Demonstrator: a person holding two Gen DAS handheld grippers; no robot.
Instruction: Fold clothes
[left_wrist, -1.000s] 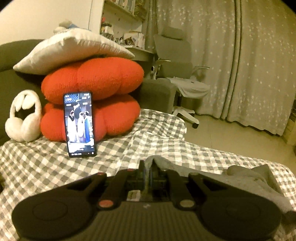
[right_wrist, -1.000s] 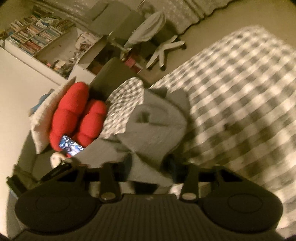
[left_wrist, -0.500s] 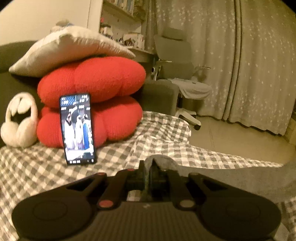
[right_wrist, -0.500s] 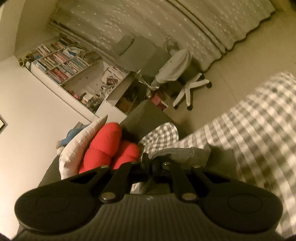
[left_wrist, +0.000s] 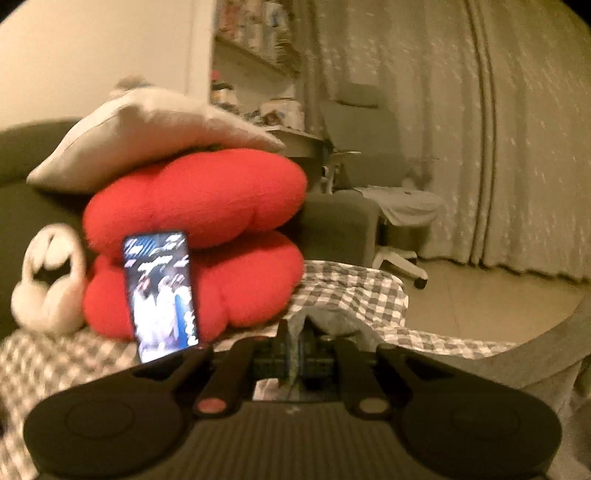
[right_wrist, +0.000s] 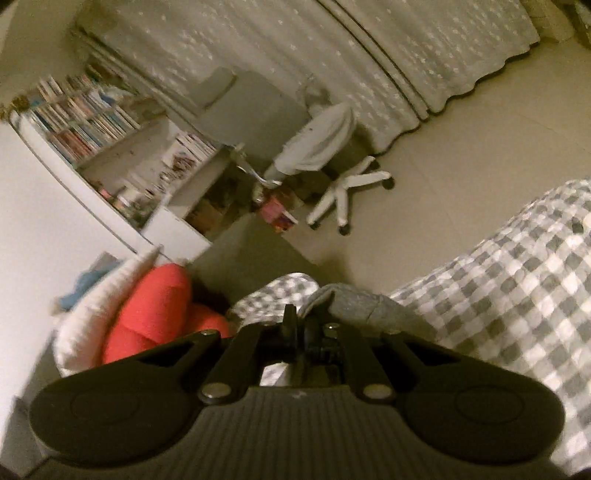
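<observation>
Left gripper (left_wrist: 295, 345): jaws closed tight on a pinch of grey garment (left_wrist: 517, 365), fabric edge standing up betw. the fingers; from the grip the cloth runs taut to the right and off the frame edge, lifted above the checked bedcover (left_wrist: 354, 291). Right gripper (right_wrist: 301, 325): jaws likewise closed, clamped on a fold of the same grey garment (right_wrist: 354, 304), which bunches just ahead of the fingertips and sits over the checked bedcover (right_wrist: 517, 280); rest of the garment hidden below the gripper body, so its full lay cannot be judged. Left wrist view, slightly blurred: two red cushions (left_wrist: 199, 199) stacked, white pillow (left_wrist: 147, 136) on top, all against a dark sofa back (left_wrist: 22, 206). Phone (left_wrist: 160, 291) w/ lit screen leans upright against the lower cushion, base on the bedcover. White headphones (left_wrist: 48, 280) just left of the cushions. Beyond the bed: office chair (left_wrist: 373, 162) w/ a pale cloth draped over its seat, long patterned curtain (left_wrist: 498, 129) behind, bare floor (left_wrist: 480, 299) betw. bed and curtain. Right wrist view, tilted: bookshelf (right_wrist: 81, 114) full of books upper left, same office chair (right_wrist: 325, 155) w/ white star base, curtain (right_wrist: 369, 44) along the top, red cushions (right_wrist: 155, 306) and white pillow (right_wrist: 96, 310) at lower left
</observation>
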